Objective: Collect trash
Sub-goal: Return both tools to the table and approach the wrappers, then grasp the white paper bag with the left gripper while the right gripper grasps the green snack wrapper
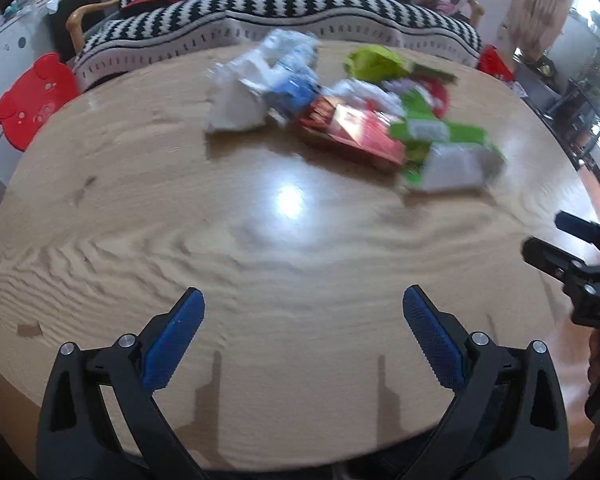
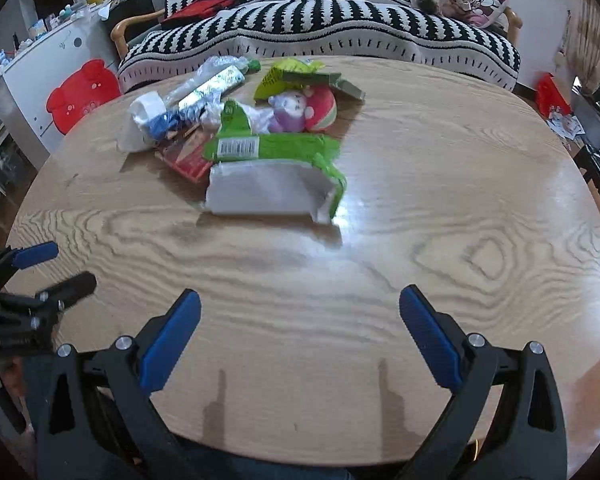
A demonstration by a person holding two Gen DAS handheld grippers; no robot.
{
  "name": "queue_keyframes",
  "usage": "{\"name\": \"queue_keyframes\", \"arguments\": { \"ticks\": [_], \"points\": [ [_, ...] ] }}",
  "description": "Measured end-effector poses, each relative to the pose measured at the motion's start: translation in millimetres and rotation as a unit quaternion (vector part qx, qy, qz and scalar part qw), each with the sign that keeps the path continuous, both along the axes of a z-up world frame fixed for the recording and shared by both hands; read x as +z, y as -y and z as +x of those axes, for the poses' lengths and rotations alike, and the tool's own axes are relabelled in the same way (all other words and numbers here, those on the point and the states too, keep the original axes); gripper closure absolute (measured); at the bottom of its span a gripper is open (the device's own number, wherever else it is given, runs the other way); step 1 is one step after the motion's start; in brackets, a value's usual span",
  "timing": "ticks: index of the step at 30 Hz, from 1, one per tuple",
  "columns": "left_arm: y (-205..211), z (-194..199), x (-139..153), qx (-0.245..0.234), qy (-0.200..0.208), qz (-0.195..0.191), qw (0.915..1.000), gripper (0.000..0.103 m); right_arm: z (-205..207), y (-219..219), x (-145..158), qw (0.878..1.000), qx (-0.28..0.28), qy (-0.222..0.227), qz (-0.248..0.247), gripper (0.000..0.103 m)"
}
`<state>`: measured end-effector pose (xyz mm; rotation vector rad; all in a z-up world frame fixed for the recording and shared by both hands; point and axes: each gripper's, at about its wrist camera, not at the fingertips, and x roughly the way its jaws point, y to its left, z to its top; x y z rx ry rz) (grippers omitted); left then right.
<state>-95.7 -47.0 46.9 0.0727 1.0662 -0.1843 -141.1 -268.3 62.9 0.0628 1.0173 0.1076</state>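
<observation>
Both my left gripper [image 1: 304,312] and right gripper [image 2: 300,312] jaws spread, empty, over counter [image 2: 420,240]. Trash pile [image 2: 252,140] tangled; grabbing green wrapper [image 2: 268,146] may drag neighbours off.

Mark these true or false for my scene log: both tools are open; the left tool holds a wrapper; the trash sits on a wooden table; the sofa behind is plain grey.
1. Both tools are open. True: the left tool and the right tool hold nothing.
2. The left tool holds a wrapper. False: it is empty.
3. The trash pile sits on a wooden table. True.
4. The sofa is plain grey. False: its cover is black and white patterned.
</observation>
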Motion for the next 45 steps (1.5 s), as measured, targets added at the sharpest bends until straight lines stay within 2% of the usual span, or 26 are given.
{"name": "queue_keyframes", "arguments": {
  "ticks": [8,17,22,26,29,30,31,32,34,39,45],
  "points": [
    [-22,63,22,0.022,0.027,0.020,0.9992,0.007,52,6,8,1.000,-0.010,0.013,0.014,0.007],
    [-28,119,15,0.012,0.025,0.034,0.9990,0.007,93,3,-16,0.998,-0.017,-0.010,0.060,0.007],
    [-23,144,15,-0.023,0.038,0.032,0.9985,0.007,104,-1,-13,0.996,-0.030,0.000,0.082,0.007],
    [-10,164,3,-0.069,0.030,0.026,0.9968,0.007,121,-13,-20,0.999,-0.031,-0.005,0.039,0.007],
    [-2,172,-10,-0.101,0.025,0.025,0.9942,0.008,133,-13,-35,0.998,-0.031,-0.025,0.045,0.007],
    [-1,174,-14,-0.110,0.023,0.024,0.9934,0.018,136,-12,-41,0.998,-0.027,-0.033,0.050,0.006],
    [-1,176,-20,-0.119,0.016,0.020,0.9926,0.041,136,-13,-43,0.998,-0.022,-0.027,0.048,0.006],
    [-1,179,-27,-0.123,0.002,0.017,0.9923,0.050,136,-13,-44,0.999,-0.016,-0.024,0.045,0.006],
    [-6,178,-27,-0.125,0.020,0.006,0.9920,0.059,133,-14,-43,0.999,-0.004,-0.009,0.040,0.016],
    [-26,180,-25,-0.095,0.001,-0.079,0.9923,0.060,124,-9,-43,0.999,-0.004,-0.002,0.045,0.018],
    [-34,164,-8,-0.078,0.018,-0.087,0.9930,0.060,108,5,-32,0.998,-0.026,0.011,0.059,0.018]
  ]
}}
